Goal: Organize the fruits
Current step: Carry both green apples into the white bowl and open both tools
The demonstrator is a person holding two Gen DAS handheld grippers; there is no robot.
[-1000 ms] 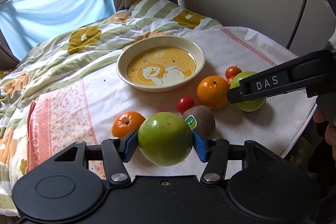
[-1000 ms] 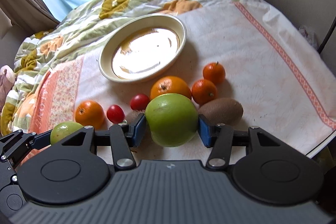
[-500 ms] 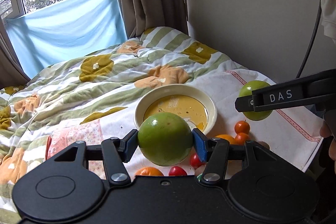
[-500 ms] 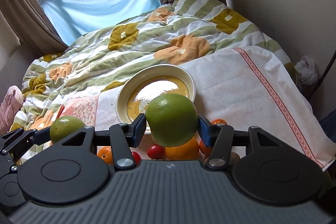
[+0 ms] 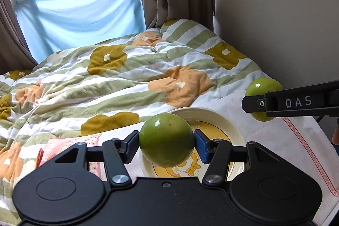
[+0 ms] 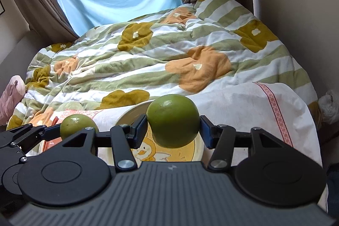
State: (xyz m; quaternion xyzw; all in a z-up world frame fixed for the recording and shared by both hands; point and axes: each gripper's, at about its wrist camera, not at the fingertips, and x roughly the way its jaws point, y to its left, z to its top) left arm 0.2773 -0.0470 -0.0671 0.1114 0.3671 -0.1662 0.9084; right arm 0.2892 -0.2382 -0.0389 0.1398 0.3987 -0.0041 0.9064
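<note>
**Ann:** While both hands hang over the table, start on the left: the left claw (image 5: 166, 144) is clamped on a green fruit (image 5: 166, 139), blue pads pressed into either side. Straight below and just ahead of that claw sits the cream bowl (image 5: 233, 130) with its yellow duck picture, and it looks bare inside.

**Ben:** And over on the right, the right claw (image 6: 173, 127) pinches the second green fruit (image 6: 173, 120), the same bowl beneath it. Neither fruit touches the bowl yet; both hang above it.

**Ann:** So I'd call it early going: two fruits lifted, none set down.

**Ben:** Agreed. Lowering and letting go comes next, I'd guess. No other fruit shows from either claw right now, so what's left I can't tell.
</note>
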